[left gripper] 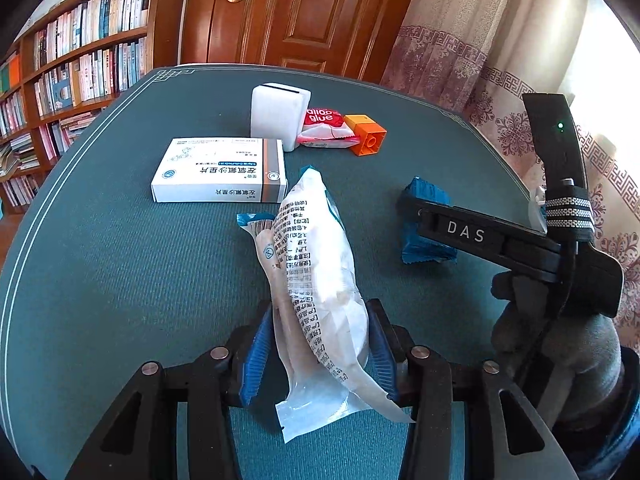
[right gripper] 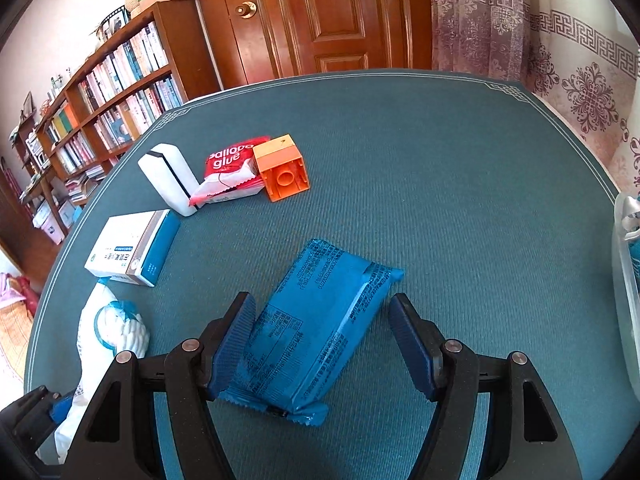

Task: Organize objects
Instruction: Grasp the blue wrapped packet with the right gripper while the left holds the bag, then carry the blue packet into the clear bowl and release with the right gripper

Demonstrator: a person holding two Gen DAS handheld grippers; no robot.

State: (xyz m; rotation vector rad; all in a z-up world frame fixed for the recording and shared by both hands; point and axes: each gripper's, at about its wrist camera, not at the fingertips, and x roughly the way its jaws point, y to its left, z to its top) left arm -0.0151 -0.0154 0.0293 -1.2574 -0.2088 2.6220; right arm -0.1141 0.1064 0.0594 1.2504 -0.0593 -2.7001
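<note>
My left gripper (left gripper: 318, 344) is shut on a white plastic pack of cotton swabs (left gripper: 316, 272), which also shows at the left of the right wrist view (right gripper: 108, 332). My right gripper (right gripper: 324, 344) is open around a blue snack packet (right gripper: 312, 328) that lies on the table; the left pad (right gripper: 236, 340) touches it and the right pad is apart from it. That gripper and the blue packet (left gripper: 424, 236) show at the right of the left wrist view. Farther back lie a white medicine box (left gripper: 220, 172), a white case (left gripper: 276, 114), a red glue pouch (left gripper: 324, 128) and an orange block (left gripper: 366, 134).
The table has a green cloth (right gripper: 440, 200) with a white border. A clear plastic container (right gripper: 628, 280) stands at its right edge. A bookshelf (right gripper: 100, 112), a wooden door (right gripper: 320, 12) and a curtain (right gripper: 540, 40) lie beyond the table.
</note>
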